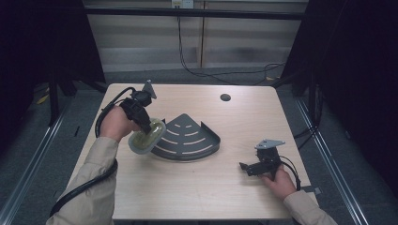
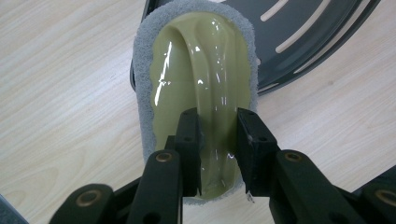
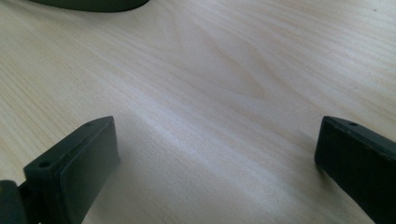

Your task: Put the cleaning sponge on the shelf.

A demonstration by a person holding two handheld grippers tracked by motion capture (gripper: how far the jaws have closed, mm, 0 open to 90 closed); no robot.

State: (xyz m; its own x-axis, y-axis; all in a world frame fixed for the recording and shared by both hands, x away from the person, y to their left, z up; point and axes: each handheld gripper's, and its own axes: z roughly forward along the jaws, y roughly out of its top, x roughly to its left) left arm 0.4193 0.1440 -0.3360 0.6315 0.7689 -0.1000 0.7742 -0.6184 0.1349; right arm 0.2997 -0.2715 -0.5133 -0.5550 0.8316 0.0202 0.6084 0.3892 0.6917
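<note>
A glossy olive plastic scrubber (image 2: pixel 205 93) with a rough grey fibre pad rim, a matt dark-grey slotted rack (image 1: pixel 190 136), and a smooth pale wood-grain table (image 1: pixel 187 187).

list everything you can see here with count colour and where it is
scrubber: one, olive-green glossy handle on a grey pad, held over the left edge of the rack
corner rack: one, dark grey, fan-shaped with slots, middle of the table
table: one, light wood, with a round dark hole near its far edge
cables: black, on the floor beyond the table
left tool: one, black, shut on the scrubber's handle ridge
right tool: one, black, jaws wide apart, low over bare table at the near right
forearms: two, beige sleeves, coming in from the bottom
</note>
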